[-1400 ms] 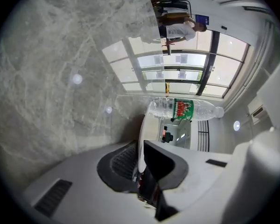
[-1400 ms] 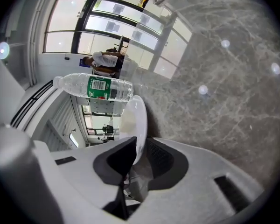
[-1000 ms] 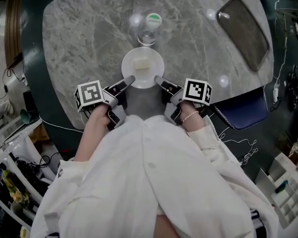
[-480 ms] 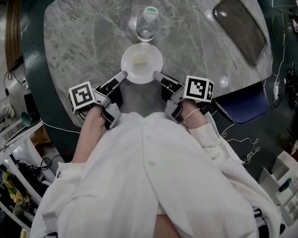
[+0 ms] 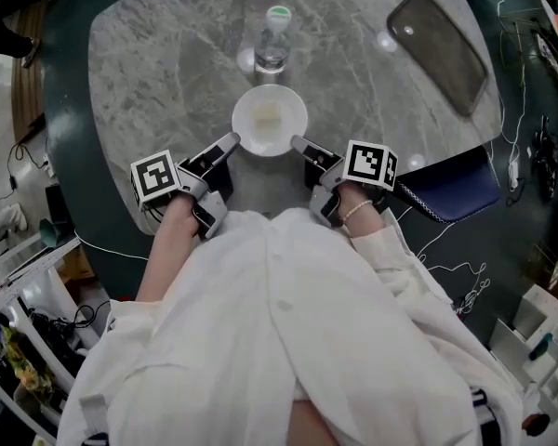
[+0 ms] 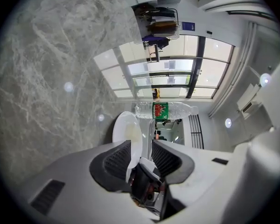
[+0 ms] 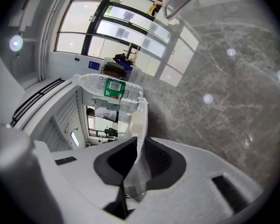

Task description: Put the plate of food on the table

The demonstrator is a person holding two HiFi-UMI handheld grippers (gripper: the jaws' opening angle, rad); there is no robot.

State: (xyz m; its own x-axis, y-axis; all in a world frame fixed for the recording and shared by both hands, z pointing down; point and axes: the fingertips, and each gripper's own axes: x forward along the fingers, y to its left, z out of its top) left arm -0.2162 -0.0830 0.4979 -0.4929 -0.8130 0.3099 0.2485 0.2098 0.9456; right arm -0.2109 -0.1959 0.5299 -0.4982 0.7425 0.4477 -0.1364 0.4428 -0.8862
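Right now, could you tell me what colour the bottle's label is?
The label is green with a red patch, clearest in the left gripper view.

1 water bottle [image 5: 273, 45] (green cap) stands upright; 1 dark tray [image 5: 437, 52] lies well apart.

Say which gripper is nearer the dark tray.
Right. The right gripper clamps the plate on the side toward the dark tray; the left gripper, jaws just closing around the opposite rim, is farther.
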